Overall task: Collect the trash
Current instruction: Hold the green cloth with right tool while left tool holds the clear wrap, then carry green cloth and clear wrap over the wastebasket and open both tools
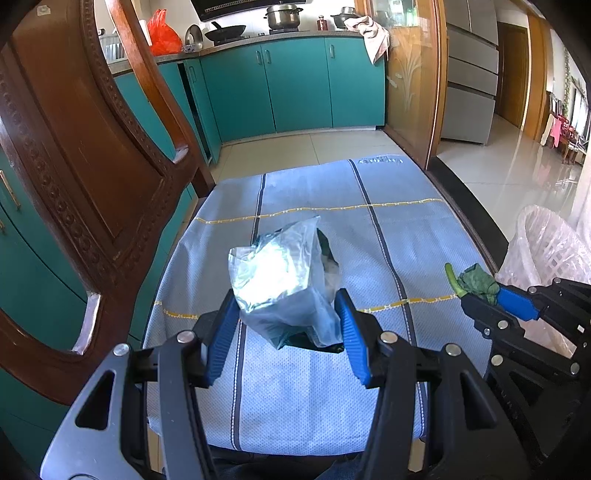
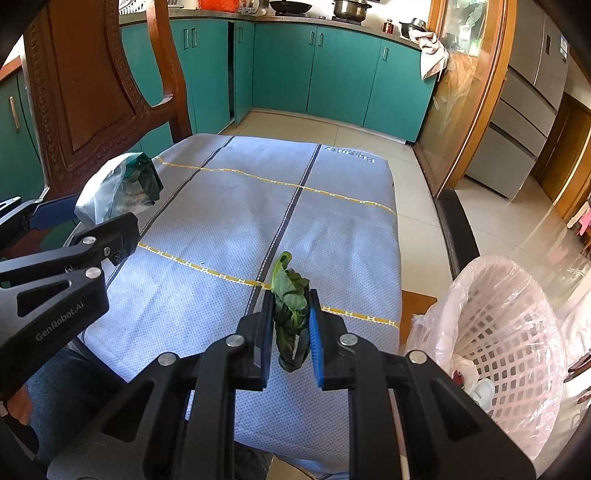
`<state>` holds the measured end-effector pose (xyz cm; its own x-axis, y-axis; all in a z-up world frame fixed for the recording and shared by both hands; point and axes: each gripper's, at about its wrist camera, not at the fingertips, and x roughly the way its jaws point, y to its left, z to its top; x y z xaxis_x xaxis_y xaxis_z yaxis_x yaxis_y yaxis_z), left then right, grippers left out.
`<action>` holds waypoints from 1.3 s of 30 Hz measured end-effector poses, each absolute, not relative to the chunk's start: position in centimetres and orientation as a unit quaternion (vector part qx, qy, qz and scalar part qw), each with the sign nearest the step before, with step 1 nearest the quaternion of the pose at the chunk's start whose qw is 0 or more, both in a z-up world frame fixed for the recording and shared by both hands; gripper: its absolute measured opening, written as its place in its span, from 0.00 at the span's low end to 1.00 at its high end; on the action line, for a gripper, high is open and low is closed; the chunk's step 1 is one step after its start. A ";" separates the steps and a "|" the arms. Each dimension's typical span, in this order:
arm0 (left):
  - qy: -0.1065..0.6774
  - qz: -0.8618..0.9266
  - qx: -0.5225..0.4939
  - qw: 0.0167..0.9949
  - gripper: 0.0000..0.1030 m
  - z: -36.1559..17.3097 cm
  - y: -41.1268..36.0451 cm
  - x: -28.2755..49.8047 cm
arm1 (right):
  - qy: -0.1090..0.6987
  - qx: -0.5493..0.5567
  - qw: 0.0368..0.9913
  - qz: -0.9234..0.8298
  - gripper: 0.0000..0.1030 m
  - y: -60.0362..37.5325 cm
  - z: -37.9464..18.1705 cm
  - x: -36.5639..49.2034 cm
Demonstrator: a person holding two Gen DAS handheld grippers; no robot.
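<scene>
Two tools sit nearest the cameras, one in each hand, both tilted down over a cloth-covered counter (image 2: 229,206). The left tool (image 1: 286,321) is partly closed, its blue pads pressing either side of a clear plastic bag (image 1: 280,273) that has something dark green inside; the bag stands up between the pads, above the pale blue cloth. The right tool (image 2: 291,325) is nearly closed and pinches a wilted green leaf (image 2: 290,302), whose pale stem curls up past the fingertips. In the left camera this leaf and tool appear at the right, just beside the rim of a basket. Below the tools, at the near edge of the counter, a person's knee in blue jeans shows.

To the right of the counter, low down and near, stands a white lattice basket (image 2: 517,332) lined with a thin pinkish bag, with some crumpled white scraps at the bottom. To the left of the counter rises the carved back of a brown wooden chair (image 1: 92,147).

The cloth has dark stripes and yellow dotted lines crossing it. Beyond its far end lies a tiled floor, then a row of teal cabinets (image 1: 295,85). On top of these, farthest off, sit a wok, a steel pot (image 1: 282,14) and an orange plastic bag (image 1: 162,33).
</scene>
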<state>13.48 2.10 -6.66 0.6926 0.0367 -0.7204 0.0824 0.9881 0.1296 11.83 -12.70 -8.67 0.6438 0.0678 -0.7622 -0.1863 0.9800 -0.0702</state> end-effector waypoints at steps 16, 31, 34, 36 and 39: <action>0.401 -0.010 0.076 0.913 0.52 -7.4 2.2 13.6 | 0.421 -0.076 0.901 0.074 0.18 -12.2 -9.3 11.9; 0.402 -0.008 0.075 0.913 0.52 -7.6 2.3 13.6 | 0.419 -0.079 0.901 0.074 0.18 -12.0 -9.4 12.1; 0.396 -0.009 0.077 0.915 0.52 -7.2 2.1 13.6 | 0.406 -0.072 0.908 0.065 0.18 -13.1 -8.1 12.1; 0.391 -0.011 0.077 0.917 0.52 -6.8 1.8 13.5 | 0.398 -0.068 0.913 0.059 0.18 -13.9 -7.3 12.0; 0.383 -0.018 0.079 0.920 0.52 -6.0 0.9 13.3 | 0.385 -0.060 0.920 0.046 0.18 -15.6 -5.9 11.8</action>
